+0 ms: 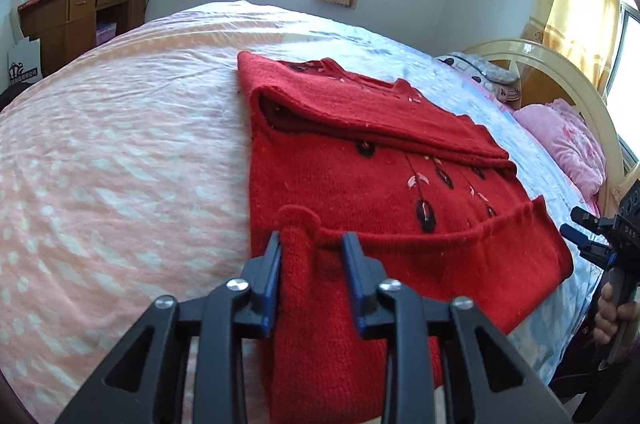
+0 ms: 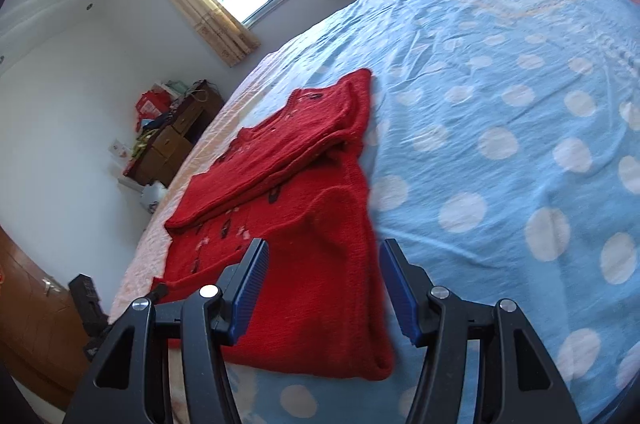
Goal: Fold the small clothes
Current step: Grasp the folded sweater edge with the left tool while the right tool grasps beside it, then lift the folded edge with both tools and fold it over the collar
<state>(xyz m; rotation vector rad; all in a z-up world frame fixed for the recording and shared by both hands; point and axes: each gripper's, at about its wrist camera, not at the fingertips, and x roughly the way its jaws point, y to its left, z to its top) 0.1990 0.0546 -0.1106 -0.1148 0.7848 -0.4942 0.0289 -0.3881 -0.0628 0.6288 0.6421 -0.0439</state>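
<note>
A red knitted sweater (image 1: 360, 152) with dark leaf-like decorations lies partly folded on the bed, one sleeve laid across its chest. In the left wrist view my left gripper (image 1: 314, 240) is shut on a bunched fold of the sweater's near edge, and red knit fills the gap between the blue pads. In the right wrist view my right gripper (image 2: 324, 248) stands open over the near corner of the sweater (image 2: 304, 224), its pads apart from the cloth. The right gripper (image 1: 576, 224) also shows at the right edge of the left wrist view, held by a hand (image 1: 612, 308).
The bedsheet is pink with white dots (image 1: 120, 144) on one side and blue with white dots (image 2: 500, 104) on the other. Pink pillows (image 1: 564, 140) and a cream headboard (image 1: 560, 64) lie at the bed's head. A cluttered wooden desk (image 1: 76, 12) stands by the wall.
</note>
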